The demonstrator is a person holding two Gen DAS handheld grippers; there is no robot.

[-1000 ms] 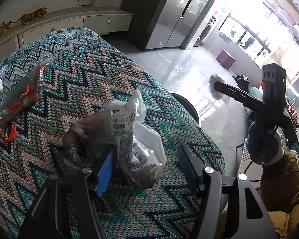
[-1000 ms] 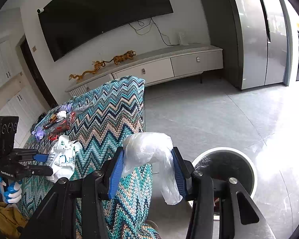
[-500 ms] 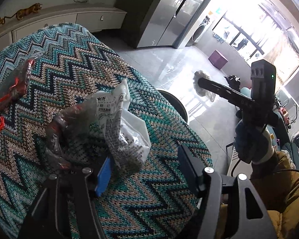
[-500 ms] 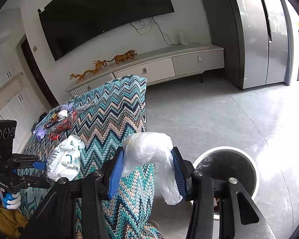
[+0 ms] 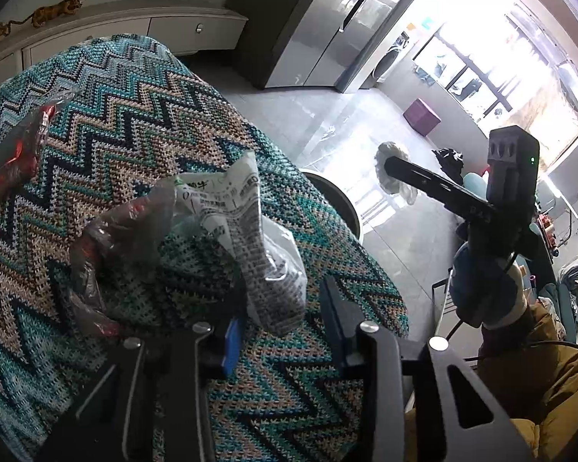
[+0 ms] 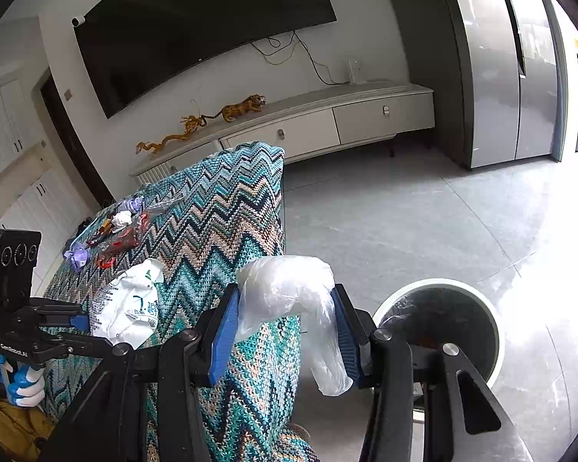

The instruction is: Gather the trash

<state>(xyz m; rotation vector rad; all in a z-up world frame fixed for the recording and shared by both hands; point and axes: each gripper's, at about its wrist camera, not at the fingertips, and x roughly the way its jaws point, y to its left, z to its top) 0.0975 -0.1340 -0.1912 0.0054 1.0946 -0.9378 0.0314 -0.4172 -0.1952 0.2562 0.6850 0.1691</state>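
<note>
- Left gripper (image 5: 279, 325): pointing down at the table; its jaws have just been closing, with the lower end of the white printed wrapper (image 5: 250, 238) sitting between them. The pads are not yet pressing on it, so nothing is being held.
- White printed wrapper: lying crumpled on the zigzag cloth (image 5: 135, 115), near the table's edge, touching a clear wrapper (image 5: 111, 242) with red print.
- Right gripper (image 6: 285, 333): clenching a clear plastic bag (image 6: 289, 292), one end of which is hanging below the pads.
- Clear plastic bag: hanging in the air beside the table's corner, above the floor.
- Bin (image 6: 493, 319): round, white-rimmed, standing on the floor just right of the gripper.
- More wrappers (image 6: 111, 231): red, white and purple, lying together at the table's far end.
- Gloved hand (image 5: 485, 288): gripping the right gripper's handle.
</note>
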